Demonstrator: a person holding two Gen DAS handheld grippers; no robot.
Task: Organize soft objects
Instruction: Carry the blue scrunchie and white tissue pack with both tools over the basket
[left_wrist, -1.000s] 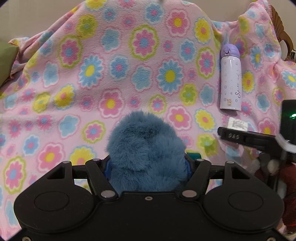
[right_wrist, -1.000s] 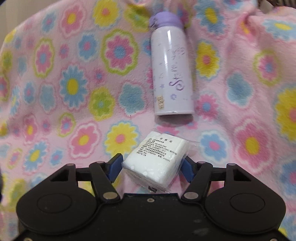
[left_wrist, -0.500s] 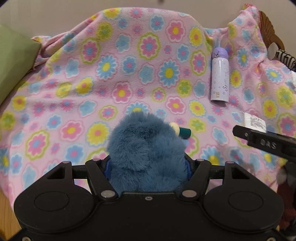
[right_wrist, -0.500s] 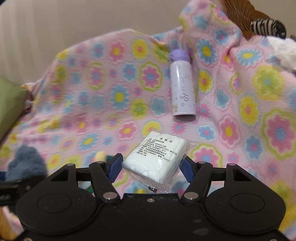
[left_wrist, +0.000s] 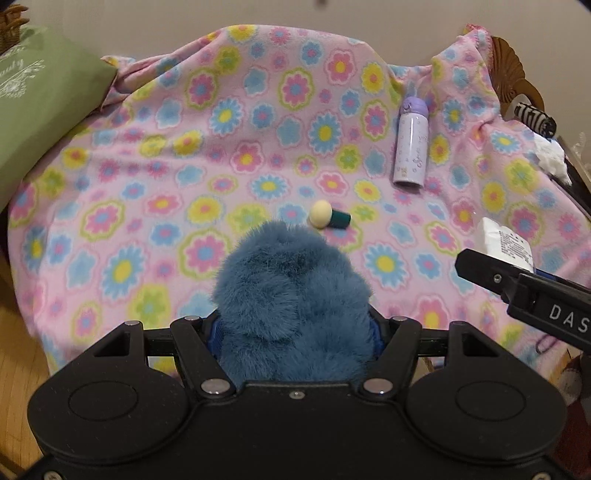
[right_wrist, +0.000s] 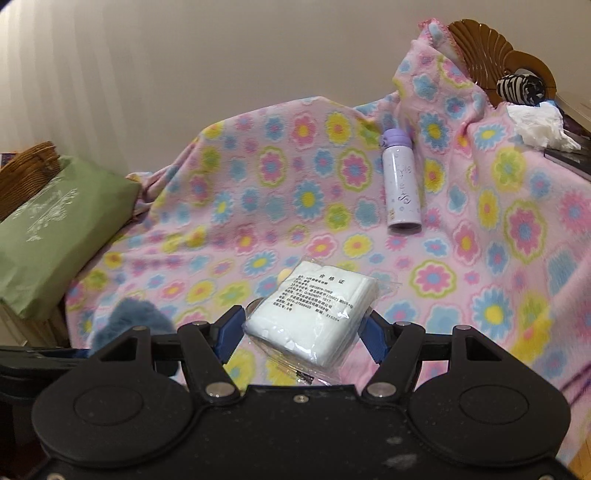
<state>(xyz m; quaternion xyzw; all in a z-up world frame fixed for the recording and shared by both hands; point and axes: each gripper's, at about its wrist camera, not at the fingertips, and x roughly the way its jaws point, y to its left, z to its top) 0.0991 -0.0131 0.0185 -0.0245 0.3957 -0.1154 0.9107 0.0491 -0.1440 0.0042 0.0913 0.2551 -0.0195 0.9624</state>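
Gripping tight on both sides now: the left gripper (left_wrist: 295, 332) has its fingers clamped into a fluffy blue plush (left_wrist: 291, 299), fur bulging out between them, held up off the flowered blanket (left_wrist: 155, 206). Beside it, the right gripper (right_wrist: 303, 332) pinches a sealed packet of white cotton pads (right_wrist: 314, 314) by its sides, label facing up, also clear of the blanket. Smart holds, I'd say; both items squash, so a firm squeeze stops them slipping.

Just past the plush, lying on the blanket, sits a small cream-tipped sponge applicator with a teal base (left_wrist: 328, 218), untouched. Further back on the blanket, towards its right side, a lilac flask (left_wrist: 410, 146) lies on its side, cap pointing away; hard goods, probably not part of the sort.

Off the blanket's left edge there's a green fabric bag (right_wrist: 55, 229) with a wicker basket (right_wrist: 26, 173) behind it. One of those looks the likely drop spot, though that's my guess.
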